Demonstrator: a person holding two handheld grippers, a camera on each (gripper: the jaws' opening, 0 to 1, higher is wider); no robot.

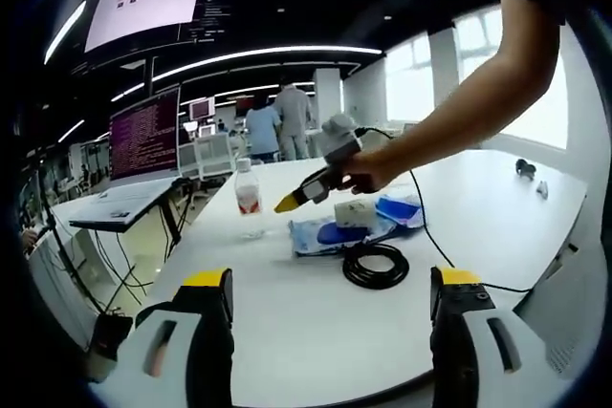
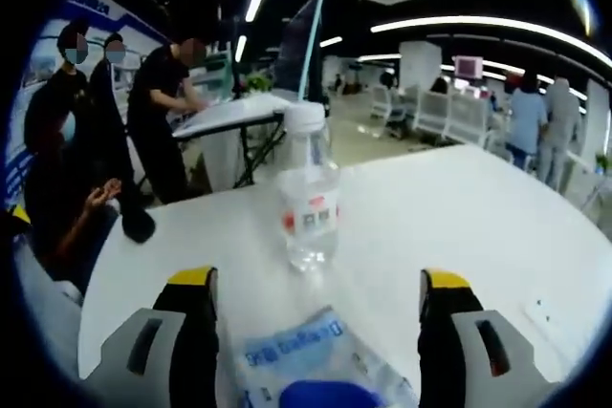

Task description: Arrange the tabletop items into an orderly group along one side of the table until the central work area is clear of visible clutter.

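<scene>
A clear water bottle (image 1: 248, 200) (image 2: 308, 207) with a white cap and red label stands upright on the white table (image 1: 306, 332). Beside it lies a blue-and-white plastic packet (image 1: 320, 234) (image 2: 316, 365), with a small white box (image 1: 354, 212) and a second blue packet (image 1: 400, 209) close by. A coiled black cable (image 1: 375, 265) lies in front of them. My left gripper (image 1: 332, 279) is open over bare table, short of the cable. A hand holds my right gripper (image 1: 290, 203) (image 2: 317, 279) above the packet; it is open, pointing at the bottle just ahead.
An open laptop (image 1: 143, 136) sits on a stand off the table's left edge. Small dark objects (image 1: 525, 167) lie at the table's far right. People stand beyond the table (image 2: 158, 112). A dark object (image 2: 139, 226) rests near the table's edge.
</scene>
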